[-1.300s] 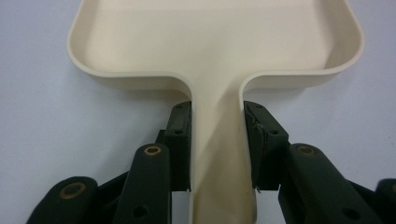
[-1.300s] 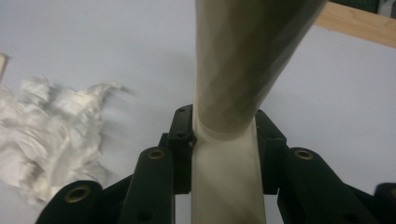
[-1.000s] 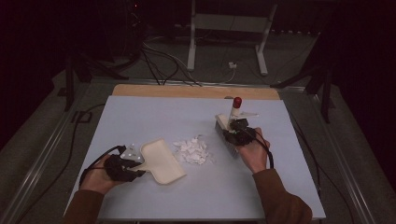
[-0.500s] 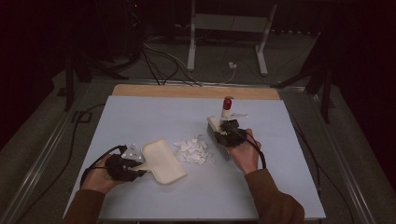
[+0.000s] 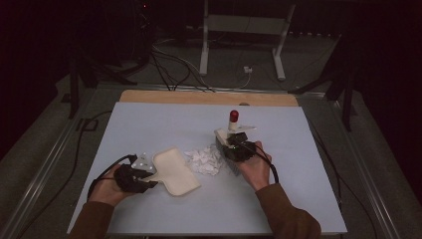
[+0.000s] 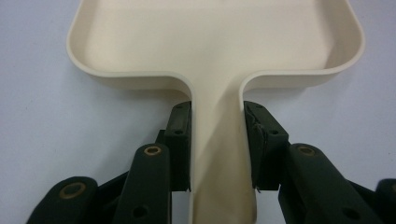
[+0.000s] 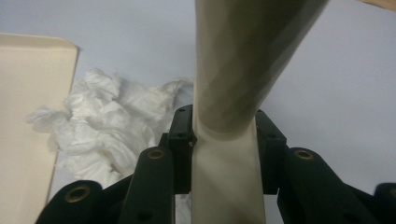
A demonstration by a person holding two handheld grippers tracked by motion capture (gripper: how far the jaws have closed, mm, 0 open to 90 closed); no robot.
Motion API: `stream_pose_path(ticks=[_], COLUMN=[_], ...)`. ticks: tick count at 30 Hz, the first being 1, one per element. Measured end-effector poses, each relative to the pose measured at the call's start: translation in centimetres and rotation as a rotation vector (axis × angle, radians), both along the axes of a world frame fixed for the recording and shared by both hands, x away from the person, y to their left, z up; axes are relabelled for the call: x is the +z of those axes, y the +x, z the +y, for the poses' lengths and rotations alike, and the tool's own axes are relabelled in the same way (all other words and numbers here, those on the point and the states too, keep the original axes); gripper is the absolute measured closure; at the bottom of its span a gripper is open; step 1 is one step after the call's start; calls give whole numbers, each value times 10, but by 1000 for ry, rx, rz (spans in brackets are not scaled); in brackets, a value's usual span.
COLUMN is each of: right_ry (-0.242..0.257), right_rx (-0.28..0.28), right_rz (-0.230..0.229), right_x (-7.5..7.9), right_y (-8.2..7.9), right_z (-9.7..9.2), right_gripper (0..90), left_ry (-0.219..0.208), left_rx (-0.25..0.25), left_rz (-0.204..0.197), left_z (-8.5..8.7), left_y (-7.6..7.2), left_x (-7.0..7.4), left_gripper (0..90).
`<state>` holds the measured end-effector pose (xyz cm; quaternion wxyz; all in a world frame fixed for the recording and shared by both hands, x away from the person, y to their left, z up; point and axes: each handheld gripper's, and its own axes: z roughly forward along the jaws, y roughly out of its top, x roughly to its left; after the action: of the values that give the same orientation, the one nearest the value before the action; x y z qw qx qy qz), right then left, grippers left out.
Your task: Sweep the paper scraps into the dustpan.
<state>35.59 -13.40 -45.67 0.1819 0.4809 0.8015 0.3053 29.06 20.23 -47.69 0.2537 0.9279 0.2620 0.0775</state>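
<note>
Left claw (image 6: 217, 144) tight on dustpan (image 6: 215, 42) handle

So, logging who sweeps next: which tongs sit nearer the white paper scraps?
Right. The right tongs, gripping the brush, border the paper scraps; the left tongs sit behind the dustpan.

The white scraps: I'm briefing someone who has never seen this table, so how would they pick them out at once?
On the pale blue table, look near the middle, between the two hands. The white scraps lie in a loose crumpled heap just right of the cream dustpan. Unlike the smooth plastic tools beside them, they are ragged, soft and held by no claw.
</note>
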Motion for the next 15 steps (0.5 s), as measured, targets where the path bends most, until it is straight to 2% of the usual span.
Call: stream_pose_path(ticks=[15], right_ry=[9], right_rx=[24], right_rz=[5], right_x=[-1], right_y=[-5], right_z=[18], right_gripper=[667], left_ry=[-4], left_rx=[-3], left_rz=[1], left_z=[-4], left_y=[2], left_x=[-1], left_gripper=[667])
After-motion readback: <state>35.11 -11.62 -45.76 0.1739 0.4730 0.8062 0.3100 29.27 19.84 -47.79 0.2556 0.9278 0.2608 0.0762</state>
